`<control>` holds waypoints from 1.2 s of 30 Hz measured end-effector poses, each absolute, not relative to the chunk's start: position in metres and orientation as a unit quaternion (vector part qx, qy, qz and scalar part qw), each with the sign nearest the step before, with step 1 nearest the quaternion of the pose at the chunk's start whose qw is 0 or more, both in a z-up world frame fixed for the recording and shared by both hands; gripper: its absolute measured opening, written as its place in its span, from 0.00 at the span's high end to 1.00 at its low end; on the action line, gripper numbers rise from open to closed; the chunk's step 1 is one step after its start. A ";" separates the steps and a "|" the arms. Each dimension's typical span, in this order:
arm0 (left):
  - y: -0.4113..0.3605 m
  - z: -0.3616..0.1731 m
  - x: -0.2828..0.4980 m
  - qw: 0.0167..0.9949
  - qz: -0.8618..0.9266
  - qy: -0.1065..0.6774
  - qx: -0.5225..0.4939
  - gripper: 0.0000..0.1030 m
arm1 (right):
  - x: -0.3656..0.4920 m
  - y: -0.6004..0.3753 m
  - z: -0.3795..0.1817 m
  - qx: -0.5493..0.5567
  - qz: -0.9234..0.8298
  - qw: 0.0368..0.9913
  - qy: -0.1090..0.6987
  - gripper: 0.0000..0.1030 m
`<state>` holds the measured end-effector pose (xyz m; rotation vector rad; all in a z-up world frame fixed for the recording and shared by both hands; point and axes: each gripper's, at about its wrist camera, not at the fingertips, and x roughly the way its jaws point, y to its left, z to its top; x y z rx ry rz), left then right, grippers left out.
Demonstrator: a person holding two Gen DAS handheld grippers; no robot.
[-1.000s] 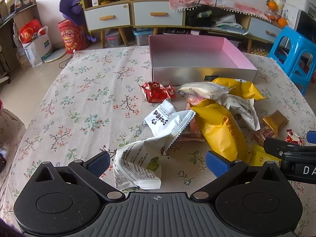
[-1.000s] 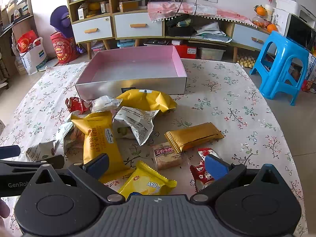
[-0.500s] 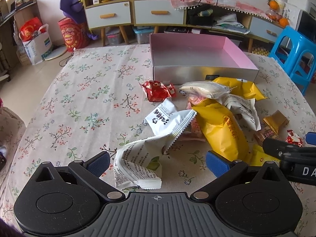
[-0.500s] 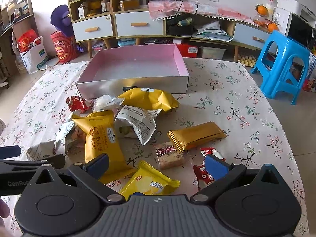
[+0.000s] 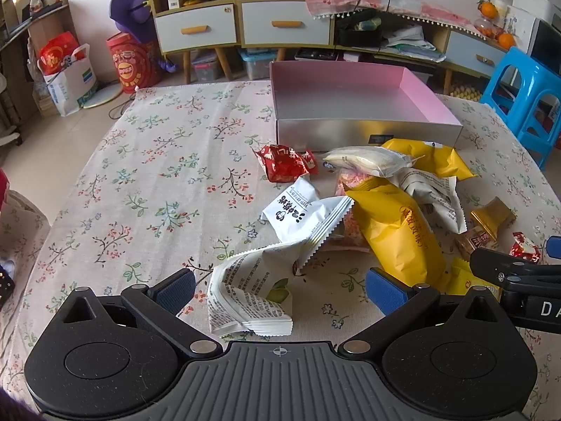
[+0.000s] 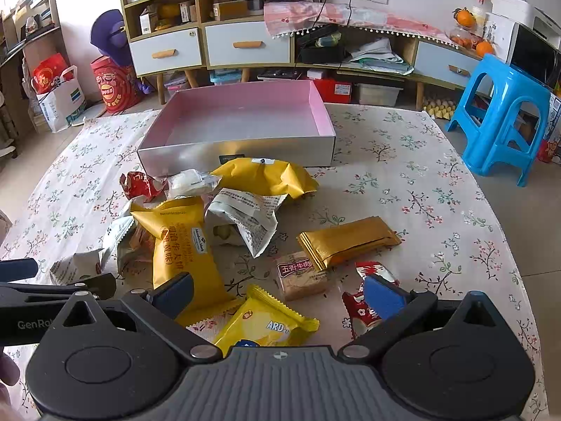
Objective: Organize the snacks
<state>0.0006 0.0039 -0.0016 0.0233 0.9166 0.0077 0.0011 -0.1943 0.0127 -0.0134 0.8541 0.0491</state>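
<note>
my left tongs (image 5: 278, 289) are spread wide and hold nothing, hanging low over the near edge of the table (image 5: 147, 175), and the crumpled white packet (image 5: 250, 296) lies right between the fingers, just ahead of the pads, its long axis running away from me and slightly to the right toward the pile. my right tongs (image 6: 278, 296) are spread too and empty, with the small yellow packet (image 6: 270, 322) sitting between its fingers, corner toward me, lying roughly crosswise. each hand has its own nearest snack, so i judge neither needs to reach across. the pink box (image 5: 354, 105) stands empty at the far side of the table, straight beyond the heap, nearer my right side in the left view. between me and it lie the long yellow bag (image 6: 182, 245), another white printed packet (image 6: 245, 217), the gold bar (image 6: 347, 242), the brown cube snack (image 6: 301, 275) and a red wrapper (image 6: 361, 310) touching my right finger (image 6: 384, 296). the white packet's far end tucks under a second white sachet (image 5: 301, 215), so lifting it may drag that one. my two tongs sit close side by side, so i'd watch they don't knock.
</note>
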 end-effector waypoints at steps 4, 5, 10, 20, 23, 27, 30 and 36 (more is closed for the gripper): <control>0.004 -0.002 0.001 0.896 0.004 0.443 0.010 0.00 | 0.001 -0.193 0.012 -0.009 0.025 0.910 0.414 0.09; 0.005 -0.002 0.001 0.896 0.004 0.443 0.010 0.00 | 0.001 -0.193 0.012 -0.009 0.025 0.910 0.415 0.09; 0.005 -0.002 0.001 0.896 0.004 0.444 0.010 0.00 | 0.002 -0.192 0.011 -0.009 0.024 0.909 0.417 0.09; 0.005 -0.001 0.001 0.896 0.005 0.444 0.009 0.00 | 0.002 -0.192 0.010 -0.011 0.024 0.909 0.417 0.09; 0.005 -0.001 0.001 0.896 0.004 0.444 0.008 0.00 | 0.002 -0.192 0.010 -0.010 0.024 0.909 0.417 0.09; 0.005 -0.001 0.001 0.896 0.005 0.444 0.009 0.00 | 0.002 -0.192 0.011 -0.010 0.024 0.909 0.417 0.09; 0.005 -0.001 0.001 0.896 0.004 0.444 0.009 0.00 | 0.002 -0.192 0.010 -0.010 0.024 0.909 0.417 0.09; 0.005 -0.001 0.001 0.896 0.004 0.444 0.008 0.00 | 0.002 -0.192 0.010 -0.011 0.024 0.908 0.418 0.09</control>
